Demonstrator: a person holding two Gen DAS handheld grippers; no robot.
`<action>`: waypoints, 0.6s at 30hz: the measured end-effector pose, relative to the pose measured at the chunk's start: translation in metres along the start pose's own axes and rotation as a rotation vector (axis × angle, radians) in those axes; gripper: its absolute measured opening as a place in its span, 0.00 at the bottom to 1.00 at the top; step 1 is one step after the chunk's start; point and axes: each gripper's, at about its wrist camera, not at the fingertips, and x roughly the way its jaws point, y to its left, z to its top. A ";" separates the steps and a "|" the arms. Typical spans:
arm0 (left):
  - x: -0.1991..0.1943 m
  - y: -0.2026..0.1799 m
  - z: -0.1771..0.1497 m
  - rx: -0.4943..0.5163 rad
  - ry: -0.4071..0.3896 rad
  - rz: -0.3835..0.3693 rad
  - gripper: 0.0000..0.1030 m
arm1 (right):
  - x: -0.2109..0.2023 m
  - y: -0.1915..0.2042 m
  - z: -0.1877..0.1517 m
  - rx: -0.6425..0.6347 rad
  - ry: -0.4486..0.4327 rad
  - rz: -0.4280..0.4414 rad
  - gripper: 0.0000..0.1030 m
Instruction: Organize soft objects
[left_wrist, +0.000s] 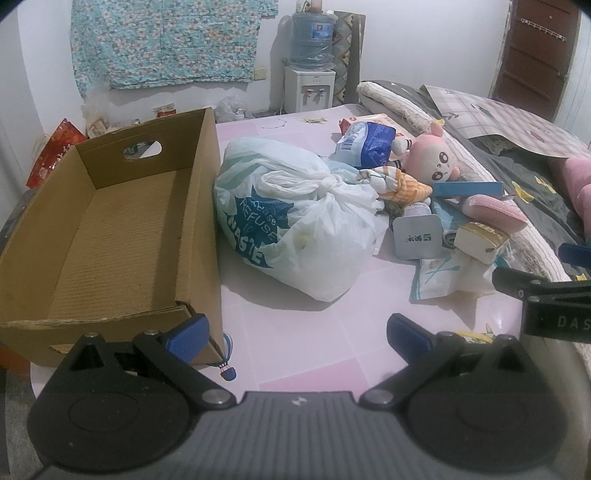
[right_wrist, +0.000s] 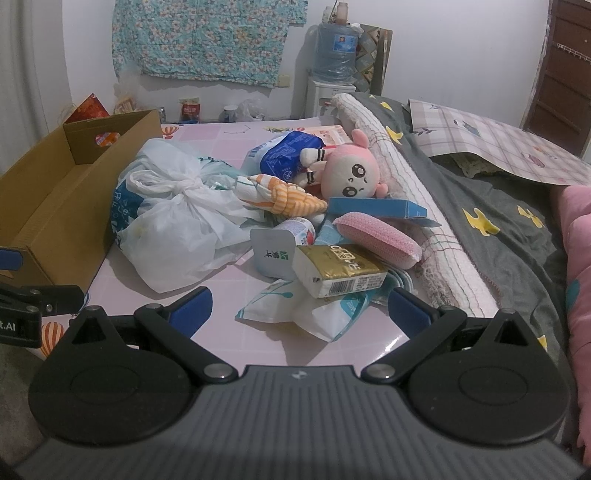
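One knotted white plastic bag (left_wrist: 295, 218), bulging.

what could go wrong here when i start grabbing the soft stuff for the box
1. The pile is tangled: the pink plush doll lies against the striped cloth toy and blue carton, so pulling one may drag others.
2. The pink sponge and tissue pack sit near the table's edge by the bedding and could get knocked off.
3. The knotted plastic bag presses against the cardboard box; lifting it might shift the box.
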 end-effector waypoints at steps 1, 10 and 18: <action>0.000 0.000 0.000 0.000 -0.001 0.000 1.00 | 0.000 0.000 0.000 0.000 0.000 0.000 0.99; 0.000 0.001 0.000 0.001 -0.001 0.001 1.00 | 0.000 0.000 0.000 -0.002 0.000 0.001 0.99; -0.001 0.001 0.001 0.009 -0.005 0.002 1.00 | 0.001 -0.003 -0.002 0.015 -0.005 0.002 0.99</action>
